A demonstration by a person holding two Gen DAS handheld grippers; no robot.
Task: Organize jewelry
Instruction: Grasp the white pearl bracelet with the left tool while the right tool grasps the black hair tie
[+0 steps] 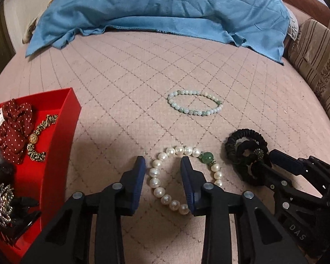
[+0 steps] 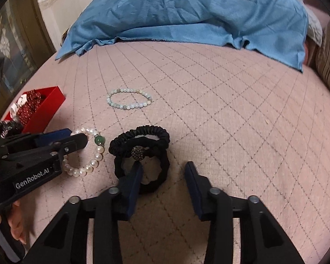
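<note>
Pearl bracelet [image 1: 182, 176] straddled by left gripper [image 1: 162, 162] (pads apart).

The left gripper [image 1: 163, 165] hangs over the pearl bracelet [image 1: 182, 178], jaws apart, one blue pad outside the loop and one inside it, neither pressing the beads. Left of the bracelet sits a red tray [image 1: 61, 136] of hair ties. Beyond the bracelet lies a pale green bead bracelet [image 1: 194, 105]. Right of it, the right gripper [image 1: 272, 160] reaches onto a black scrunchie [image 1: 242, 147].
</note>
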